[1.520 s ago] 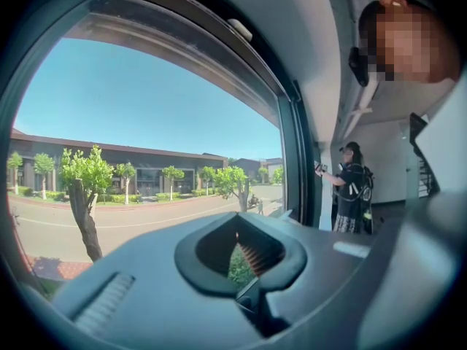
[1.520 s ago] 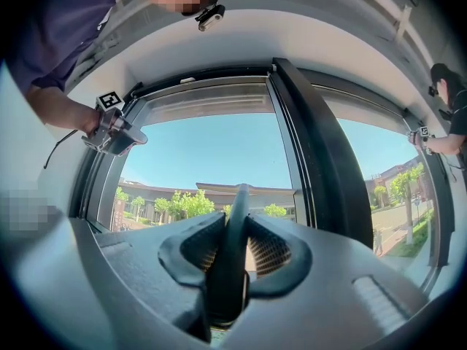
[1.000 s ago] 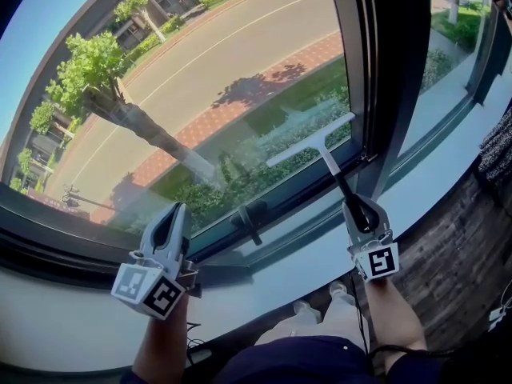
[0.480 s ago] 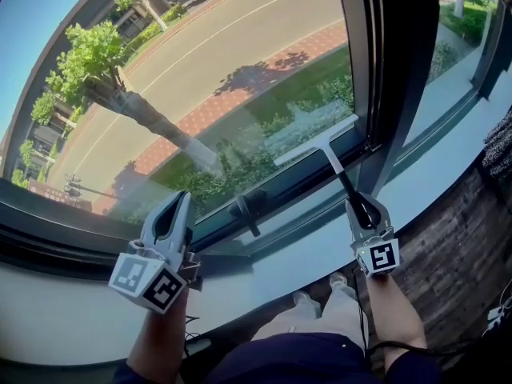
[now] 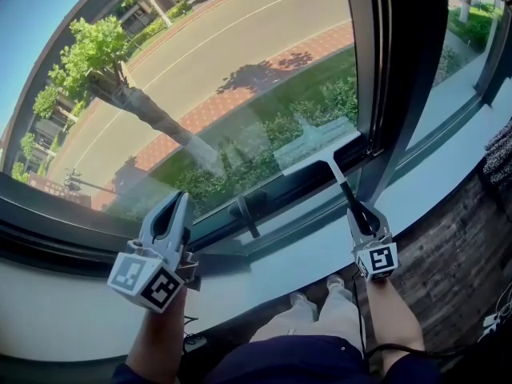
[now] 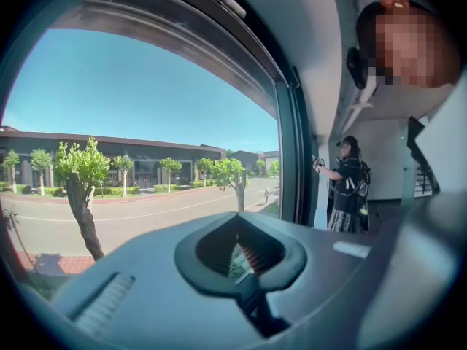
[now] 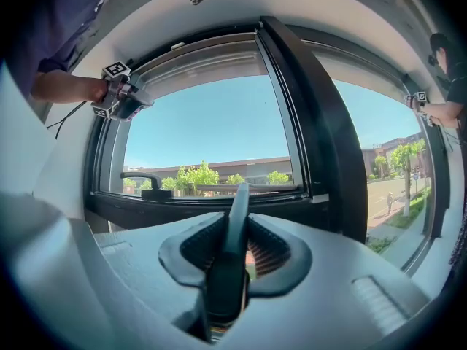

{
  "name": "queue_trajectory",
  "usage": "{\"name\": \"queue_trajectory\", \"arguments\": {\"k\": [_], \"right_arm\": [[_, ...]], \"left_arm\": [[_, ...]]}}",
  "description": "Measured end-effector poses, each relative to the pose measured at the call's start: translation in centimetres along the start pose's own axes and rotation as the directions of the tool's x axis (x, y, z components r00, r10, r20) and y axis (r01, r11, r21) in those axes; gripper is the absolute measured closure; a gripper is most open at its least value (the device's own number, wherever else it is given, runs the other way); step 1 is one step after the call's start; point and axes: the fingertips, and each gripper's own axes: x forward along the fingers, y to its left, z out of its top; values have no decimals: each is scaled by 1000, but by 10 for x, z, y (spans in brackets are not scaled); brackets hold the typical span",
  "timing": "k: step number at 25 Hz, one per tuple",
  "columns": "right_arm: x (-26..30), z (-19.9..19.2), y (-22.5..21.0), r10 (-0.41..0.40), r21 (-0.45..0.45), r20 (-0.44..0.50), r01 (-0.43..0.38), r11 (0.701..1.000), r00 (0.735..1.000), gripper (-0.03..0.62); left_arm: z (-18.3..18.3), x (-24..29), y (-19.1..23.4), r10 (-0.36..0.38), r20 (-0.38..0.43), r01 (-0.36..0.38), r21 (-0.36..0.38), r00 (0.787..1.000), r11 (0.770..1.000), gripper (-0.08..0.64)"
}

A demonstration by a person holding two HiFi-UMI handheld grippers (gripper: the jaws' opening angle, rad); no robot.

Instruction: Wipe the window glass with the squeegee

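Observation:
The squeegee's white blade [image 5: 317, 153] lies across the window glass [image 5: 224, 70] low on the pane, just above the dark bottom frame. Its black handle [image 5: 347, 194] runs down into my right gripper [image 5: 364, 224], which is shut on it. In the right gripper view the handle [image 7: 235, 228] stands up between the jaws toward the glass [image 7: 211, 126]. My left gripper [image 5: 172, 221] hovers over the sill at the left, shut and holding nothing, well apart from the squeegee. The left gripper view shows its jaws [image 6: 241, 261] closed in front of the glass [image 6: 146, 108].
A black window handle [image 5: 248, 211] sticks out of the bottom frame between the two grippers. A thick dark post [image 5: 404, 86] bounds the pane on the right. The white sill [image 5: 296, 258] runs below. Another person [image 6: 347, 184] stands farther along the windows.
The squeegee blade has slid down the glass toward the bottom frame, and my right gripper came down with it. The left gripper has barely moved.

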Motion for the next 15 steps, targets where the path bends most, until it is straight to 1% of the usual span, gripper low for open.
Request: {"name": "queue_trajectory", "arguments": {"k": [3,7,11,13,15], "right_arm": [[0,-5,-1,12,5,-29,-11,1000,1000,492],[-3,0,0,11,15,-34,-10,1000,999,492],[-11,13,0,20,-8,4,-20,1000,1000,492],[-12,19,-2,17,-22,22,-16,1000,1000,492],[-12,24,-1,6,-29,29,-5,1000,1000,492]], "left_arm": [[-3,-2,2,13,5,-13,-12,1000,1000,555],[-12,-10,11,48,10,-47,-44,999,998,555],[-22,-23,31,110,27,-108,-79,994,991,555],[-29,-23,37,124,39,-120,-87,992,989,555],[-39,-24,44,122,46,-117,-101,991,988,555]]}}
